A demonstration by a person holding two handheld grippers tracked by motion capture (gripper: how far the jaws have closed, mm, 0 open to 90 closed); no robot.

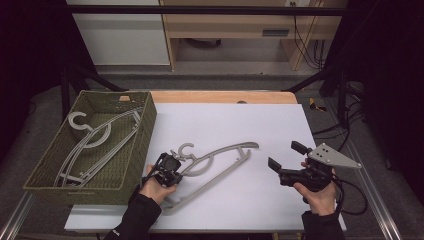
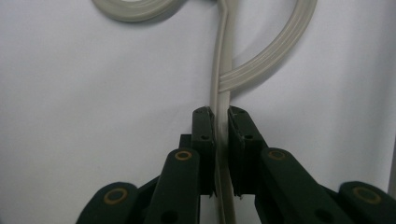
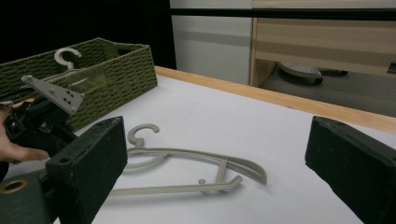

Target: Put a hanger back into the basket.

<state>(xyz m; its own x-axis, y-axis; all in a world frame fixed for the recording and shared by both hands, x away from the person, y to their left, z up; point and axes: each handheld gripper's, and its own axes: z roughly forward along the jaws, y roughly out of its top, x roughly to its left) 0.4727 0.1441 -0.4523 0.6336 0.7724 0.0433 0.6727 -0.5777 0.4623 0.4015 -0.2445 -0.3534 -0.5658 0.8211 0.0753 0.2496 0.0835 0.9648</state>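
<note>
Grey plastic hanger (image 1: 220, 162) lies flat on the white table top (image 1: 240, 125), hook toward the far left, arms running right, near the middle of the table and just right of the green woven basket (image 1: 145, 130). Basket sits at the left edge and already holds other hangers (image 1: 95, 140) of the same grey kind, so I take the job as loading hangers into the basket; this one looks like the last loose one on the table.

My left gripper (image 1: 169, 171) is at the hanger's near-left shoulder. In the left gripper view its jaws are clamped onto a thin bar of the hanger (image 2: 222, 154), pads pressed on both sides, just below where the curved rib joins. Grip secured; hanger not yet lifted as far as I can judge, it appears flat on the surface.

My right gripper (image 1: 284, 160) hovers at the right side of the table, well apart from the hanger, jaws spread wide, holding nothing.

Remaining: lift, carry left over the basket wall, set down on the stack, release.
</note>
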